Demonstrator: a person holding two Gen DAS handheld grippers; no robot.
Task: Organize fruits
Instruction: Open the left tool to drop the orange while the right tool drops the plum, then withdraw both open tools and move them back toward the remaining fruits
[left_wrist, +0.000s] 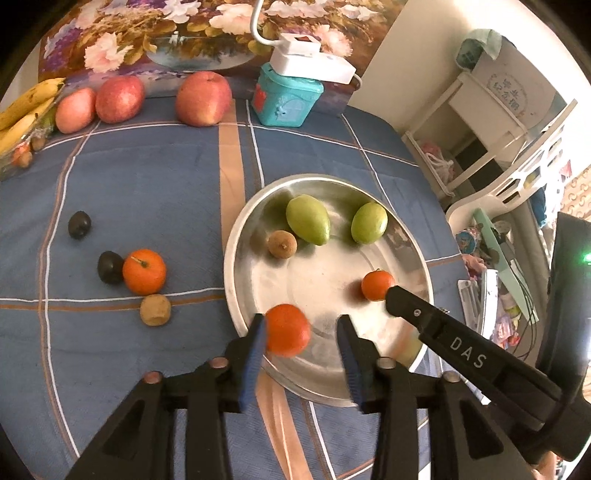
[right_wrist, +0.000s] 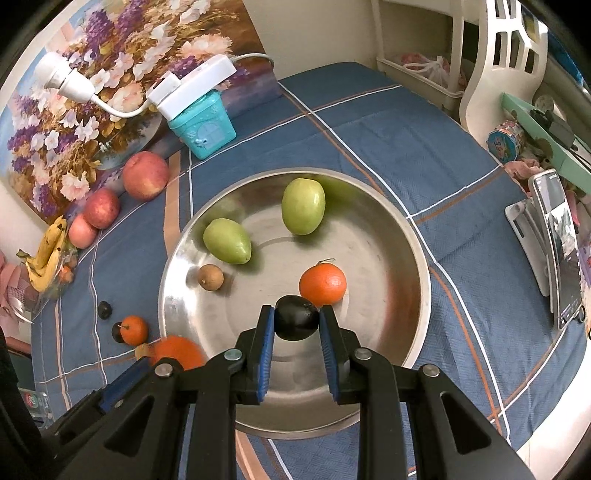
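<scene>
Shiny round steel dish (right_wrist: 406, 236); right gripper (right_wrist: 297, 321) clamps a smooth dark plum (right_wrist: 297, 323), left gripper (left_wrist: 303, 334) gapes wide beside a blurred orange (left_wrist: 287, 329).

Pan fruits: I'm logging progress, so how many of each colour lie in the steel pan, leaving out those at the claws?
Green fruits: 2
Brown fruit: 1
Orange fruit: 1
Total: 4

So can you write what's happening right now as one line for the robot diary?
left gripper: open, orange beside one finger, over metal bowl | right gripper: shut on dark plum, above bowl
</scene>
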